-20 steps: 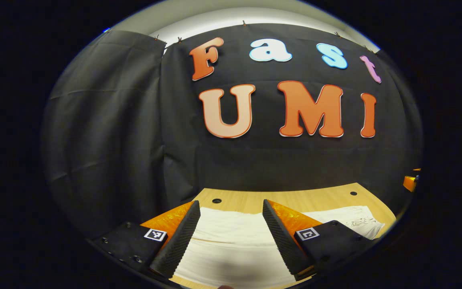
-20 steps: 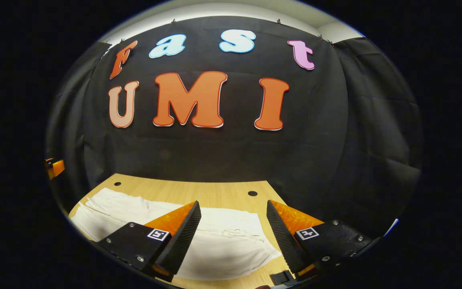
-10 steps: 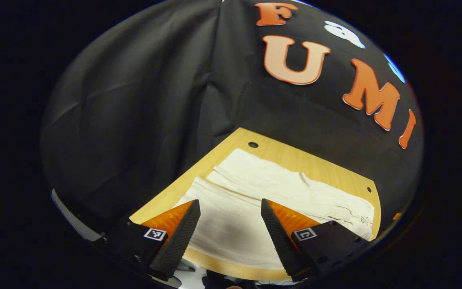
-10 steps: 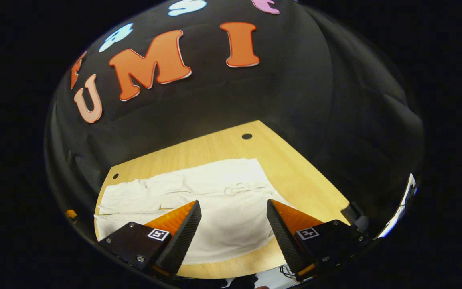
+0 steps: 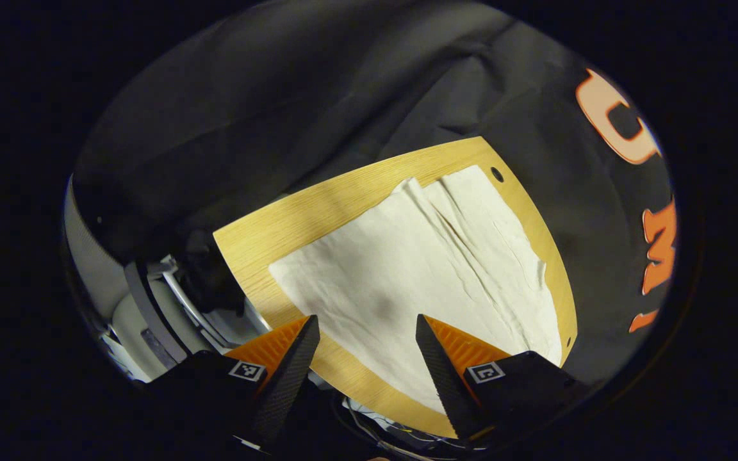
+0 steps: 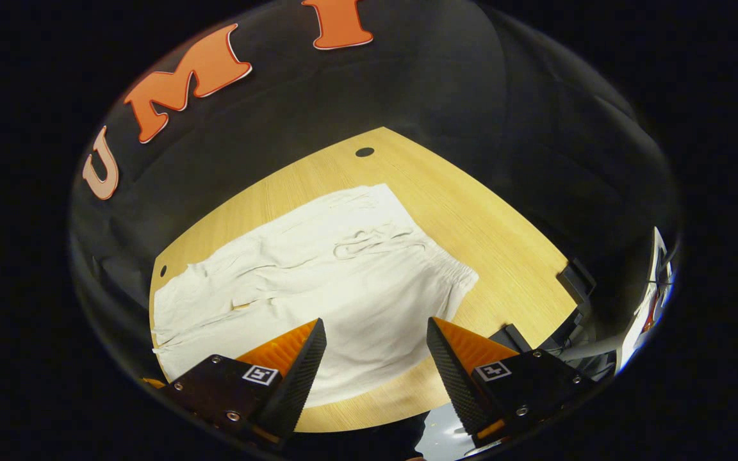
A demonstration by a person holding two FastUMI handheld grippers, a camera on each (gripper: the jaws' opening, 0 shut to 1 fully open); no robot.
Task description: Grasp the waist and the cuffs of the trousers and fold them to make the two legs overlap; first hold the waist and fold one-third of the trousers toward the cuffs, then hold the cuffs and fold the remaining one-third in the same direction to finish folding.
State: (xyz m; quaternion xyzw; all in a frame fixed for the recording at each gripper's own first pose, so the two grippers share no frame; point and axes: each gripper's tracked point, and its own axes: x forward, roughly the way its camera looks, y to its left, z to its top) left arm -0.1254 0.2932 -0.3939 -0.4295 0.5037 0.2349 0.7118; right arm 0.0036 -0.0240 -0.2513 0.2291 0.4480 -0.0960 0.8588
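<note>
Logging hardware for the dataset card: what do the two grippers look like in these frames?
The left gripper and the right gripper match. Each has two wedge-shaped fingers with finely ribbed inner faces, tapering to a point, backed by glossy translucent orange shells. The fingers sit on matte black blocks, each bearing a small square black-and-white fiducial tag. Round screw heads show on the right gripper's blocks. No cables run along either gripper.

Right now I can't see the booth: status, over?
Both grippers open, above trousers. Trousers flat on table, unfolded. Nothing in the way.

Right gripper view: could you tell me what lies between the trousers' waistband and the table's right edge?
Bare wooden table beyond the trousers, seen in the right gripper view.
</note>
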